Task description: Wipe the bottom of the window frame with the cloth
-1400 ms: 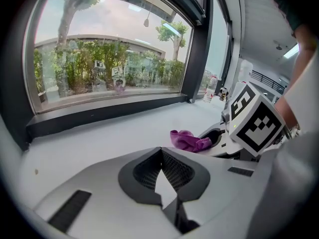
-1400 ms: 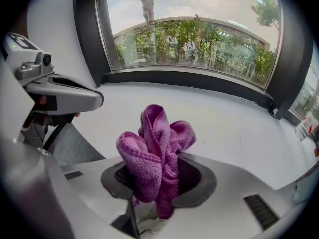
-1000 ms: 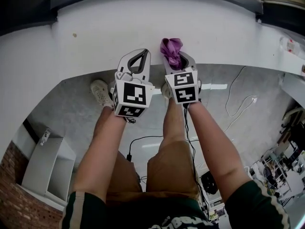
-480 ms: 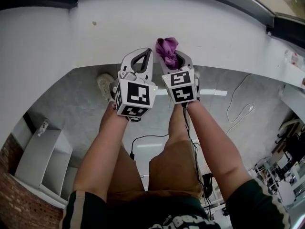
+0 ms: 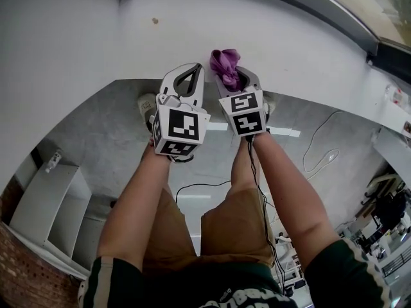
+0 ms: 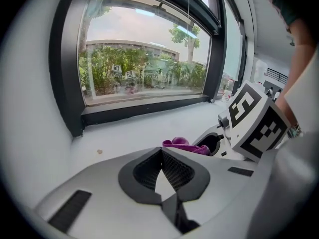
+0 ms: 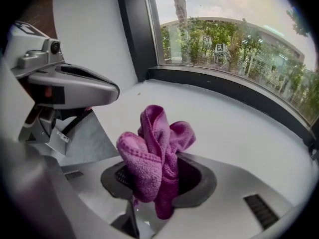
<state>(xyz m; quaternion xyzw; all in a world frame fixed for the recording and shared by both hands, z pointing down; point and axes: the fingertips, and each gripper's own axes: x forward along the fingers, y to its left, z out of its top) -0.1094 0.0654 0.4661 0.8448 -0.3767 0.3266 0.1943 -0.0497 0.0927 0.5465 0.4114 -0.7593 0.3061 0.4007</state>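
Right gripper view: one purple cloth, bunched, stands clamped in the right gripper above the white sill, short of the window frame. Pressing it onto that dark bottom rail and sweeping lengthwise should serve best. Second of two grippers, the left gripper is closed, empty.
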